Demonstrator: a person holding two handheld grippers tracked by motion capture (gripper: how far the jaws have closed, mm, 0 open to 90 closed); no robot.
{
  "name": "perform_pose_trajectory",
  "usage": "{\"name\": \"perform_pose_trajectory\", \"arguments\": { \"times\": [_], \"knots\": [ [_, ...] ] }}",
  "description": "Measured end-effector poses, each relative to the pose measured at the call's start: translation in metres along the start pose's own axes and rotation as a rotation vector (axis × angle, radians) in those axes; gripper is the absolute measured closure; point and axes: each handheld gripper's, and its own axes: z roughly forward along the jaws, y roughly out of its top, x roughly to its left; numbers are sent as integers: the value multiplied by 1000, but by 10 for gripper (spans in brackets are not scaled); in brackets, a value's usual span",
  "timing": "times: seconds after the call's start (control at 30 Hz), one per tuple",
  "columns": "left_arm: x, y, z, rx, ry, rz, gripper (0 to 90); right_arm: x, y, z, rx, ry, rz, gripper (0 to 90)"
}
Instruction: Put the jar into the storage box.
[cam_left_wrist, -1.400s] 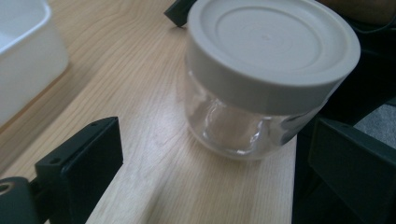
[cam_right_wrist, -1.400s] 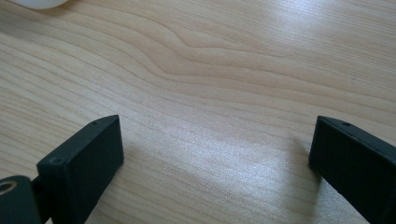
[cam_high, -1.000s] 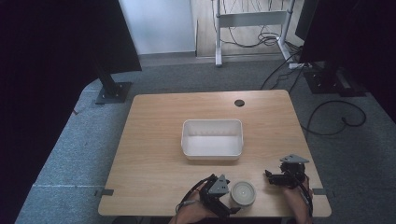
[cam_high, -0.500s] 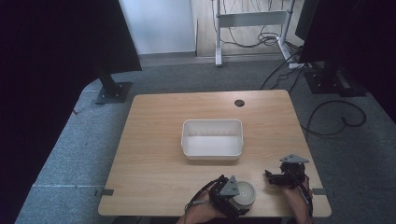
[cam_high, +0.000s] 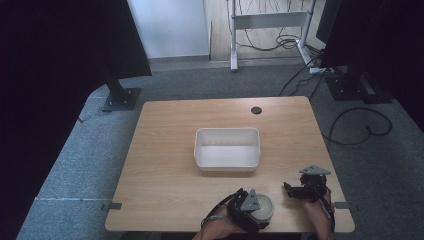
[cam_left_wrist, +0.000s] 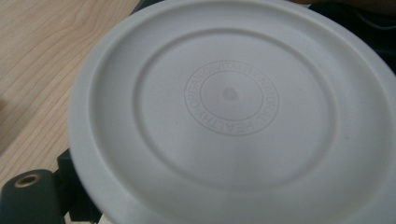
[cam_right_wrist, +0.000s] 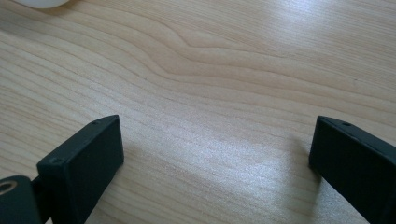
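We see the left gripper (cam_high: 248, 214) low at the near edge of the wooden table (cam_high: 165, 165), its grey three-cornered plate lying over the left part of a round white lid (cam_high: 263, 207). In the left gripper view that lid (cam_left_wrist: 233, 112) sits right against the camera: a pale disc with raised concentric rings and a ring of embossed lettering at its centre, part of which reads "HEALTH" and "NATURAL". A bit of one black jaw shows under its lower left rim, but we cannot tell whether the jaws clench the lid or merely stand at it.

To the right of the lid, apart from it, the right gripper (cam_high: 299, 191) rests near the table's near right corner, pointing left toward the lid. In the right gripper view (cam_right_wrist: 212, 154) its two black jaws stand wide apart over bare wood grain, grasping nothing.

Beyond both grippers, toward the middle of the table, stands a white rectangular bin (cam_high: 228, 149). Farther still lies a small dark cable hole (cam_high: 256, 110) in the tabletop.
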Motion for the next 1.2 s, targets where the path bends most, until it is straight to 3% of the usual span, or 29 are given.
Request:
{"name": "perform_pose_trajectory", "arguments": {
  "times": [0.23,1.2],
  "knots": [
    [1,1,-2,3,30,-2,105,0,0,0,0,0,0,26],
    [30,12,-31,-33,103,-53,105,0,0,0,-1,2,-4,26]
  ]
}}
